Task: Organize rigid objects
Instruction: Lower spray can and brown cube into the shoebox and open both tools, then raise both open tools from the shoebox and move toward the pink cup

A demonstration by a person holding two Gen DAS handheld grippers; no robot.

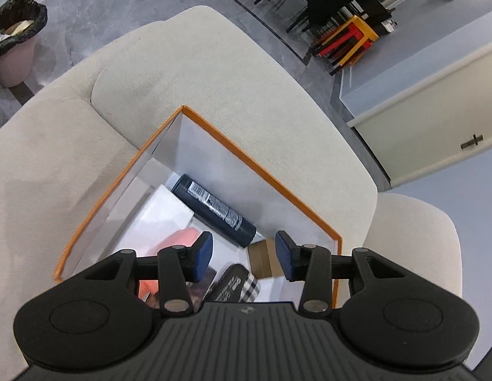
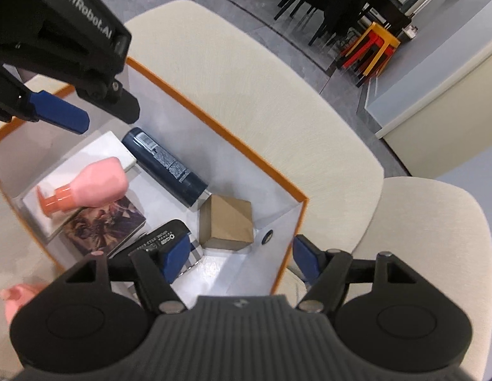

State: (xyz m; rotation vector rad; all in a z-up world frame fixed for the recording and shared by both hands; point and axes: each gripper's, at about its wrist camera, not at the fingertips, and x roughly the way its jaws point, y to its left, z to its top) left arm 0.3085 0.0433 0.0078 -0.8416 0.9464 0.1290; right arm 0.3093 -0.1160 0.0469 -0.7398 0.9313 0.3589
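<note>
Both grippers hang over the open box (image 1: 261, 171), white inside w/ an orange rim, which sits on a beige sofa seat (image 1: 214, 63). My left gripper (image 1: 244, 247) has its blue pads apart w/ nothing between them; it points down into the box, above the contents and touching none of them. From the right wrist cam it shows at top left, one blue pad (image 2: 60, 116) sticking out over the box's far corner. My right gripper (image 2: 239, 254) also has its pads apart and empty: one pad sits over the inside of the box, the other outside the near wall, so the wall runs between them w/o contact. All the task's things lie inside the box. A dark blue spray can (image 2: 165, 166) lies on its side along the far wall, barcode label up. A brown cardboard cube (image 2: 228, 222) sits just beside the can's end. A pink bottle w/ an orange pump (image 2: 93, 184) lies on a white flat box (image 2: 96, 152) and partly on an illustrated book (image 2: 103, 225). A black case w/ white print (image 2: 160, 238) lies nearest me, on something plaid (image 2: 193, 252). On the floor beyond: a bin w/ a black liner (image 1: 17, 22) and stacked red and yellow stools (image 1: 347, 41).
</note>
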